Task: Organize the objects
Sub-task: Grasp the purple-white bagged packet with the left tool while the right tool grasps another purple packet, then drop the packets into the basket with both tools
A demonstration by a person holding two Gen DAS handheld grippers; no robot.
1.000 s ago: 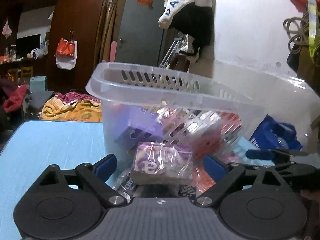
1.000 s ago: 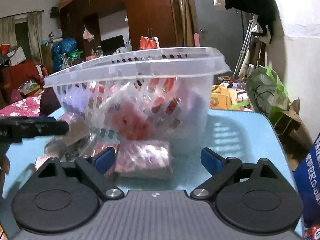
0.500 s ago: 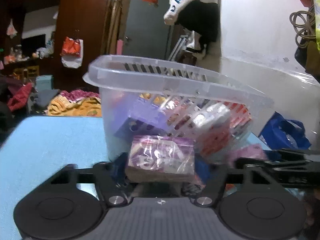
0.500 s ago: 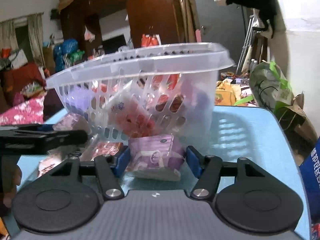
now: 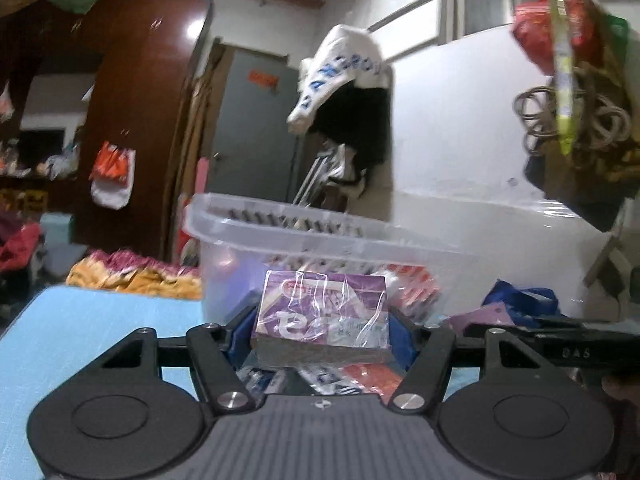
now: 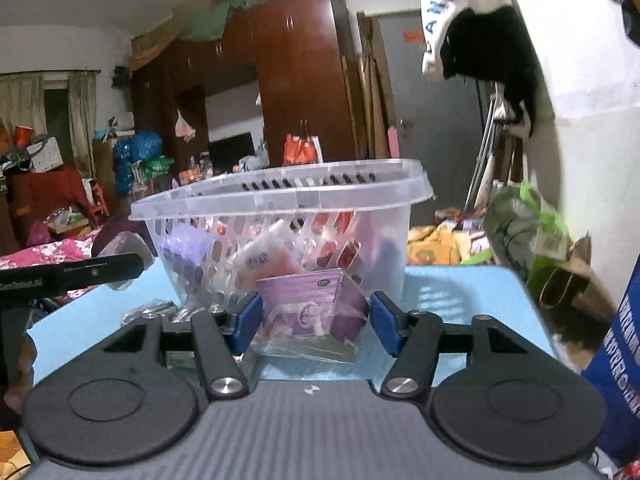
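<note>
While a clear plastic basket (image 6: 280, 216) w/ slotted walls and a broad rolled rim sits on the pale blue tabletop (image 6: 460, 284), two handheld grippers each carry a box just in front of it. Inside the basket, seen through the slots: red and white sachets, a purple carton, other packs too blurred to tell apart. The left gripper (image 5: 322, 320), whose jaws have just been closing, pinches a purple box (image 5: 324, 312) between its blue pads; the box is rectangular, wrapped in glossy crinkled film, and held clear of loose red and white packets (image 5: 352, 376) lying on the table below. The right gripper (image 6: 314, 318), jaws likewise just closing, clamps a paler lilac carton (image 6: 316, 308), film-wrapped too, tilted w/ one corner forward, near the basket's front wall. Left gripper's black body (image 6: 68, 272) shows at the right view's left edge
</note>
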